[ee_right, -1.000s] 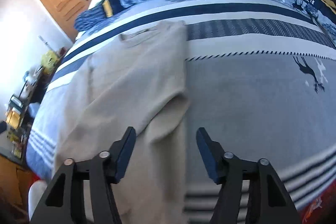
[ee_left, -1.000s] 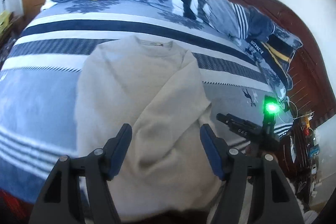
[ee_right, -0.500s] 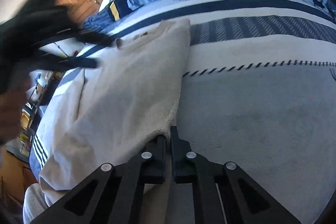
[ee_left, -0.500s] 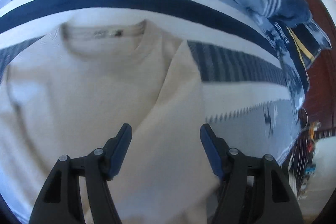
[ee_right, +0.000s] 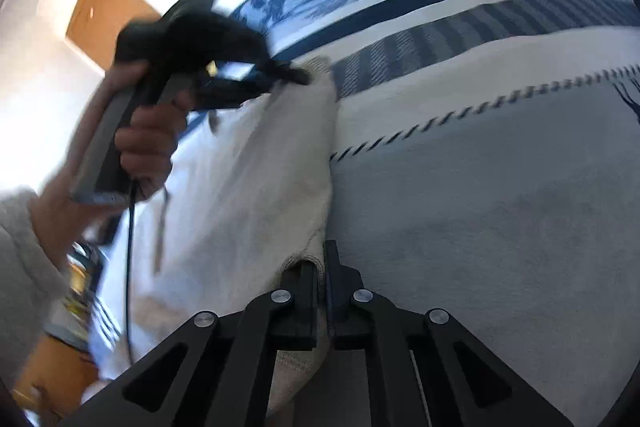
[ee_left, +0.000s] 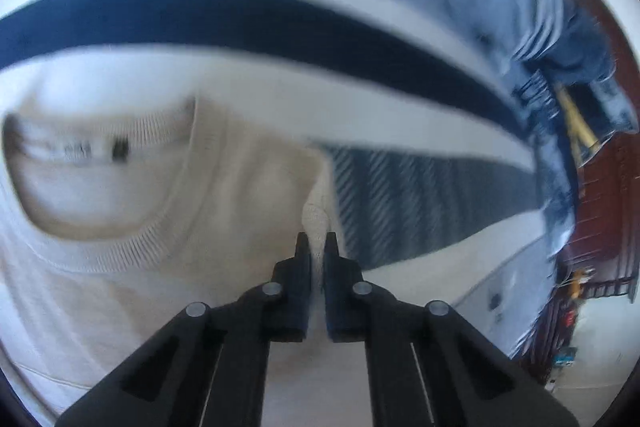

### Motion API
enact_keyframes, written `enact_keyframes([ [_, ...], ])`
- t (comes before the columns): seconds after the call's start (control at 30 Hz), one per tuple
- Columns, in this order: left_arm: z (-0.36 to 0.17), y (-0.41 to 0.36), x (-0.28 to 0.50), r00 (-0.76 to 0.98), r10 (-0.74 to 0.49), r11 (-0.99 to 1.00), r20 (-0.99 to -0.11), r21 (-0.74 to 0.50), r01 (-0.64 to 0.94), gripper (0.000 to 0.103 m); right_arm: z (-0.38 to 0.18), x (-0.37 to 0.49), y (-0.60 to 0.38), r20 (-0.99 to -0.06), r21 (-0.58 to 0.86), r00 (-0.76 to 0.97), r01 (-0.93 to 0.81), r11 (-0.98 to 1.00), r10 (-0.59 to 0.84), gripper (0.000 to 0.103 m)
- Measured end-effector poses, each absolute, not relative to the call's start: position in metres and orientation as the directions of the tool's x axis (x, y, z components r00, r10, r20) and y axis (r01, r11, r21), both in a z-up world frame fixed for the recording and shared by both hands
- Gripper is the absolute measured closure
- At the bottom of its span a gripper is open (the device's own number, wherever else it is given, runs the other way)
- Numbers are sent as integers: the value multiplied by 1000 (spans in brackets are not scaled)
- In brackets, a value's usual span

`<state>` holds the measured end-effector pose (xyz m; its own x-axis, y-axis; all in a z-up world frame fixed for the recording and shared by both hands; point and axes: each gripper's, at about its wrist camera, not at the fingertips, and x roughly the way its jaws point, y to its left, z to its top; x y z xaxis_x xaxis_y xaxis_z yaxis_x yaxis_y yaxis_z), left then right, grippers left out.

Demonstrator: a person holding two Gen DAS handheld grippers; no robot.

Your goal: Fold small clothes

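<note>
Both tongs have snapped shut since a second ago: your left tongs [ee_left: 316, 247] now pinch the cream sweater [ee_left: 168, 267] at its shoulder corner, your right tongs [ee_right: 320, 267] clamp its lower side edge. It lies on the striped bed [ee_right: 500, 187]. Thin bites like these could slip as you lift. Only the right view shows your left hand [ee_right: 144, 143], at ten o'clock; only the left shows the collar [ee_left: 120, 239].

Sweater [ee_left: 168, 267] flat on bed [ee_left: 420, 195]; pillows [ee_left: 520, 7] behind; door [ee_right: 108, 23] beyond bed, left.
</note>
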<state>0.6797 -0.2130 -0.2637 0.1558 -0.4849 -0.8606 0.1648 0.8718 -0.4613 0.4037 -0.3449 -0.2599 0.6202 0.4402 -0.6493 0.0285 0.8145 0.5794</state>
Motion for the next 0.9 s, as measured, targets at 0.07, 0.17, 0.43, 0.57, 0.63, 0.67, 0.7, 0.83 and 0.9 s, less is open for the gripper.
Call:
enact_keyframes([
  [0.07,-246,-213,684,185,-528,848,-829,-501,174,98,-252,393,-368,-616,606,670,67,793,414,100],
  [0.17,-236,-238,689,182,-525,844,-831,-482,234,98,-265,386,-399,-626,640,684,177,747,375,101],
  [0.43,-255,-283,687,131,-387,900,-913,-343,268,87,-278,394,-394,-764,497,583,260,828,276,94],
  [0.57,-215,-247,646,141,-455,863,-880,-396,314,54,-263,387,-405,-733,549,607,260,794,308,77],
  [0.63,-180,-208,602,185,-480,850,-857,-403,341,45,-248,376,-406,-721,537,633,251,806,283,49],
  [0.67,-171,-195,588,198,-487,848,-850,-407,338,39,-240,371,-405,-714,536,639,239,809,285,45],
  [0.7,-156,-171,562,227,-493,852,-840,-413,323,34,-232,365,-402,-706,540,645,223,811,293,45],
  [0.83,-128,-91,457,336,-455,886,-824,-381,265,27,-200,341,-385,-660,562,665,128,817,350,45],
  [0.9,-133,-59,415,380,-410,911,-829,-354,211,25,-185,328,-366,-607,621,664,52,782,437,45],
])
